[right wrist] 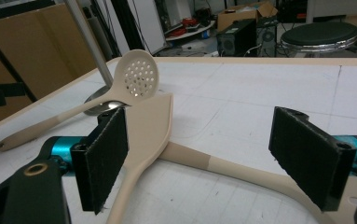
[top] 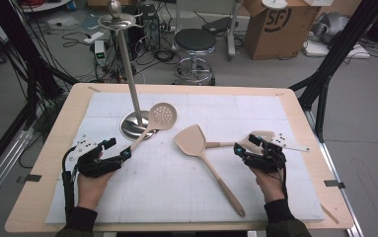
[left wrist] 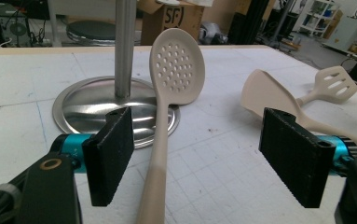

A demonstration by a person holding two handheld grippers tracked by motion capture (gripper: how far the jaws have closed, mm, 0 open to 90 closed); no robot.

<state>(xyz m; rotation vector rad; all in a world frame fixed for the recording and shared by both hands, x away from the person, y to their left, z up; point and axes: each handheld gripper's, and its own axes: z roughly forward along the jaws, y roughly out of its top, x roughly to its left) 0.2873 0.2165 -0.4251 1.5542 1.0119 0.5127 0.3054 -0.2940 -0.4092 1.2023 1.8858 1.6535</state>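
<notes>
Both forearms low, apart; left hand-held gripper [top: 119, 149] jaws wide open, right hand-held gripper [top: 249, 144] jaws wide open, nothing gripped.

I read "SF" inside a dark ring printed on the side of the cardboard box [top: 274, 27] on the floor beyond my desk. From my left gripper view the same box [left wrist: 174, 18] carries the mark again, with the letters "SF" between curved strokes. On the left edge of my right gripper view there is a scrap of white lettering on a dark part, too cut off for me to read.
</notes>
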